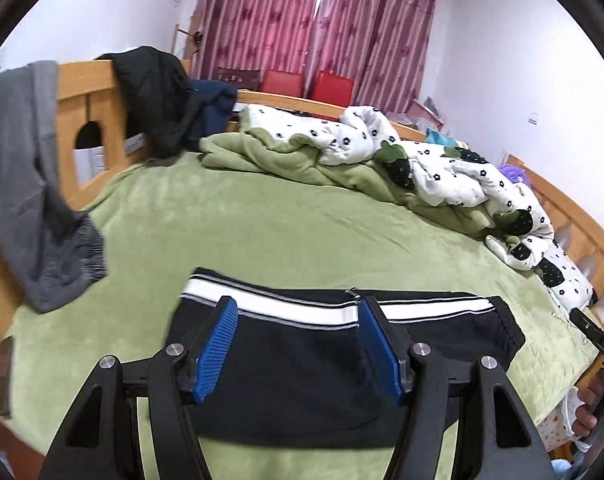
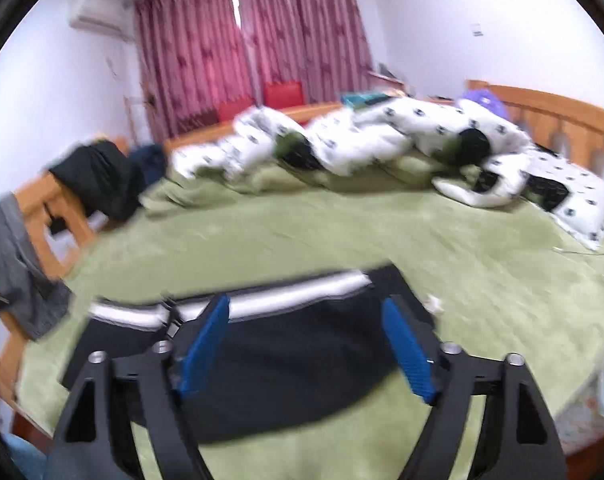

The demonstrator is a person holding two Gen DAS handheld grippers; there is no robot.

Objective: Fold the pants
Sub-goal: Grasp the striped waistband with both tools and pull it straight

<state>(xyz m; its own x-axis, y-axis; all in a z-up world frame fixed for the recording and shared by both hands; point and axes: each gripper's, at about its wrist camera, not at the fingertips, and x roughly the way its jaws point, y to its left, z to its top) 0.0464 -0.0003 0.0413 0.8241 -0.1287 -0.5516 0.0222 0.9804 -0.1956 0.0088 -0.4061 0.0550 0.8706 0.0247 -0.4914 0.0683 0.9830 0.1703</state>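
The pants, folded small, lie at the bed's near edge under the left hand-held gripper and right hand-held gripper, both spread wide and empty, so any snagging finger could drag the loose layers apart.

Lying folded on the near bed: pants. Stretching bare beyond them, green sheet. Blocking the far side: heaped quilt. Hanging over the left rail: grey garment, black jacket.
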